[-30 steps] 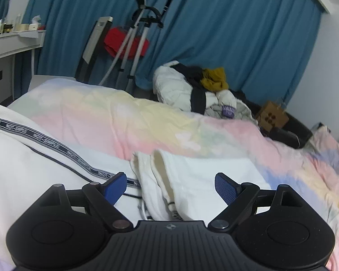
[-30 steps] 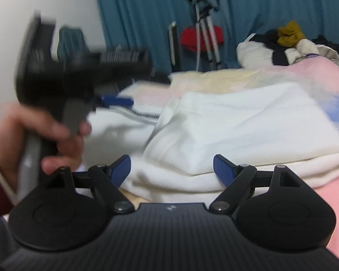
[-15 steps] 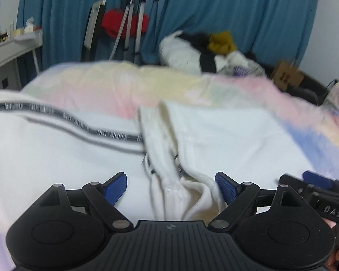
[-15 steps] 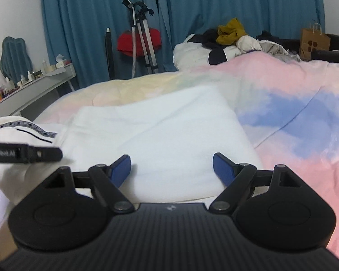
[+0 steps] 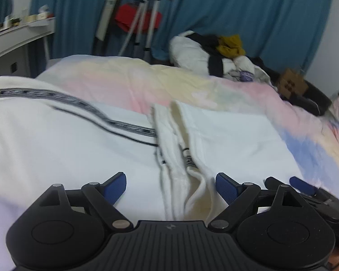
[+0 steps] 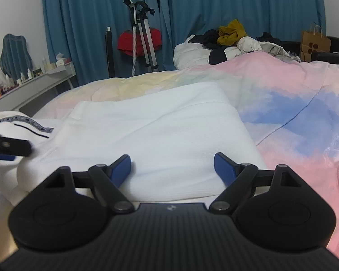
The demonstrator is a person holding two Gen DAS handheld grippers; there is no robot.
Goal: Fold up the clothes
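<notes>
A white garment (image 5: pixel 56 149) with a black patterned stripe lies spread on the bed, its right part folded over into a flat white panel (image 6: pixel 160 135). A bunched seam with a cream lining (image 5: pixel 185 158) runs between the two parts. My left gripper (image 5: pixel 170 186) is open and empty, low over that seam. My right gripper (image 6: pixel 172 166) is open and empty, low over the near edge of the folded panel. The right gripper's tip shows at the right edge of the left wrist view (image 5: pixel 305 186); the left gripper's tip shows at the left of the right wrist view (image 6: pixel 9 146).
A pastel pink, yellow and blue duvet (image 6: pixel 293 103) covers the bed. A pile of clothes (image 6: pixel 226 40) lies at the far end. A garment steamer stand (image 6: pixel 142 36) and blue curtains stand behind. A white desk (image 6: pixel 34 85) is at the left, a paper bag (image 6: pixel 314 45) at the right.
Both grippers have shifted slightly over the garment and stayed open. The left view has tilted up a little; the right gripper has moved a bit closer to the folded panel.
</notes>
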